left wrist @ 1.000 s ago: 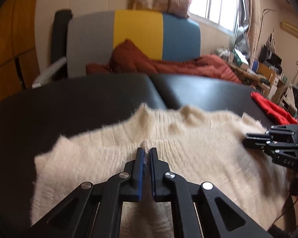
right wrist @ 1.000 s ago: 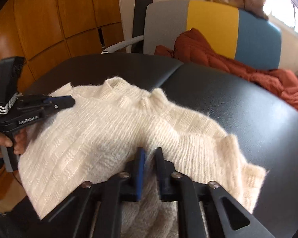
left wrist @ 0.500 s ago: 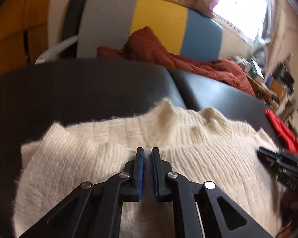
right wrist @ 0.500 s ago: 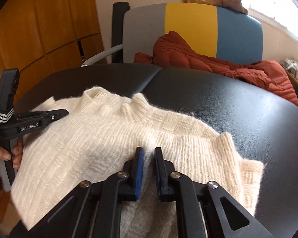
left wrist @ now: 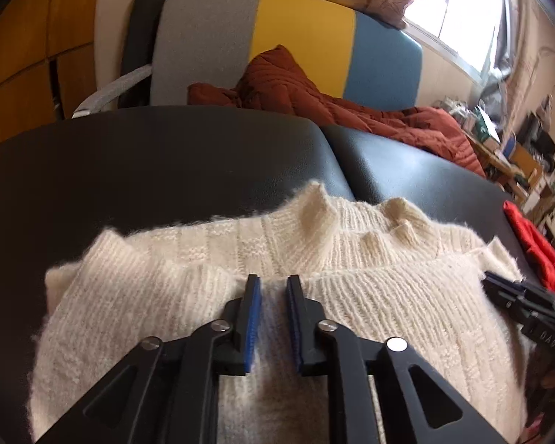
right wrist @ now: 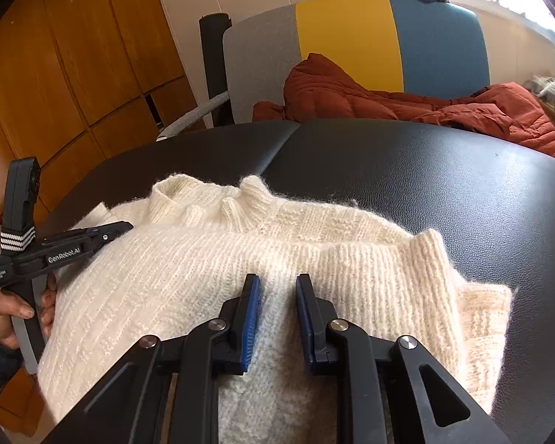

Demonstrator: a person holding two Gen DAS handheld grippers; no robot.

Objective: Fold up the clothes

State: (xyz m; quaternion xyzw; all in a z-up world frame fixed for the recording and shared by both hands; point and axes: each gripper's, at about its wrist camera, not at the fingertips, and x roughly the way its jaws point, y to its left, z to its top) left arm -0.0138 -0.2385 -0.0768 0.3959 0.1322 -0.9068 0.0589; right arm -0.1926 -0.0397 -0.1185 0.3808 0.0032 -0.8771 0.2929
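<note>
Lying across the near half of a black padded surface [right wrist: 425, 170], a cream knitted sweater [left wrist: 351, 259] has its bottom part folded up over the body, so that the ribbed hem runs as a ridge just short of the rumpled collar [left wrist: 322, 203]. Both hand-held tools sit over this upper layer with nothing clamped: the left gripper [left wrist: 273, 288] shows its blue-lined fingers parted with bare knit in the gap, and the right gripper [right wrist: 276, 288] stands likewise apart above the folded hem. Seen from the right wrist camera, the person's left hand [right wrist: 7, 314] grips the left tool's handle at the surface's left edge. The garment looks thick, fuzzy and limp, a chunky rib-and-block knit that would judge as light but bulky; it should sag and stretch if lifted from one point, and the loose yarn may snag on a finger tip. A sound hold would be a pinch through both layers at the doubled hem or at the side edges, one tool to each side, so the fold carries over evenly. The carrying surface is smooth, faintly pebbled leatherette with a seam down its middle, likely offering little friction beneath the wool. A strip of bright red cloth [left wrist: 532, 244] lies at its right edge. Beyond the far edge, a rust quilted jacket [right wrist: 370, 100] slumps on a chair [right wrist: 344, 37] panelled in grey, yellow and blue, before wooden cabinet doors [right wrist: 74, 55].
</note>
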